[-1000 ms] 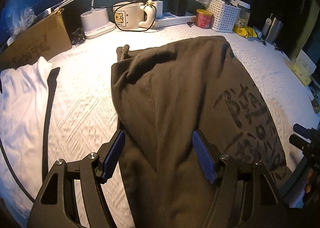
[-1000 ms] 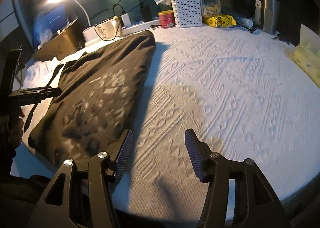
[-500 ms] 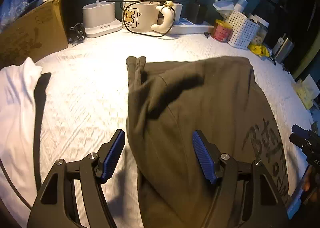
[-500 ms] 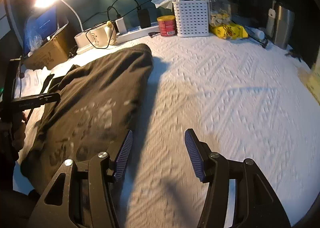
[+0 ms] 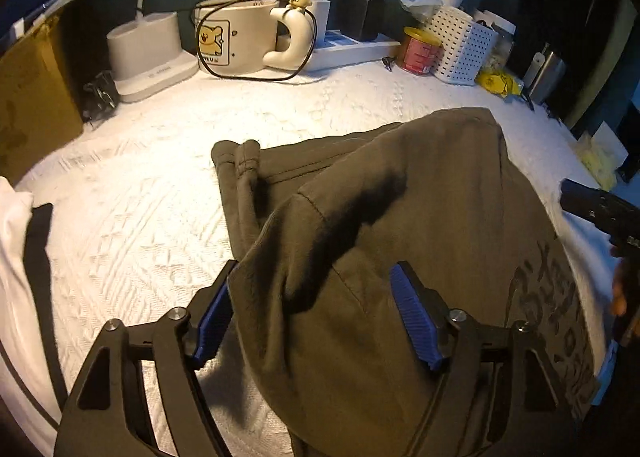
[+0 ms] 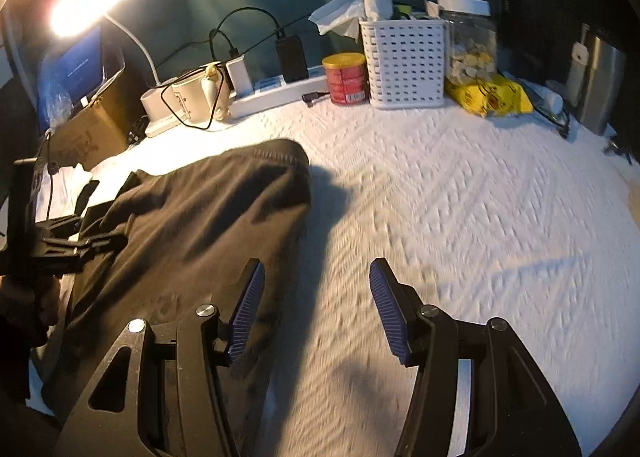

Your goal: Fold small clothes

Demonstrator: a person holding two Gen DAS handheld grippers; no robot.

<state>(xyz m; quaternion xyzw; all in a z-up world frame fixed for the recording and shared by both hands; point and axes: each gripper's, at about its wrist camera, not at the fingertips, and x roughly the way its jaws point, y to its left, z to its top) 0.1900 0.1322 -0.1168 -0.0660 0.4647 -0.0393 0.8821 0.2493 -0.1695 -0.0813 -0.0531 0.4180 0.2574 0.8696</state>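
Left wrist view: the left gripper (image 5: 316, 317) is tipped down over the bed, jaws opening. The dark olive shirt (image 5: 400, 257) bulges up between the blue pads (image 5: 414, 319), and the left pad is half hidden behind a fold, so the cloth sits in the gap but the pads don't look clamped on it. The shirt is folded over on itself on the white textured bedspread (image 5: 132, 241), filling the middle and right of the view, with a bunched cuff or hem poking out at its far left corner. Dark lettering on its right side runs off the edge and is unreadable. A white garment (image 5: 16, 277) is cut off at the left.

Right wrist view: the right gripper (image 6: 316, 313) also angles down, jaws spread with nothing between them, hovering over bare bedspread just right of the shirt (image 6: 192, 225). The shirt looks nearly black here and lies left of center. The near bedspread is motion-blurred. At the far left edge the other gripper is a dark shape, hard to make out.
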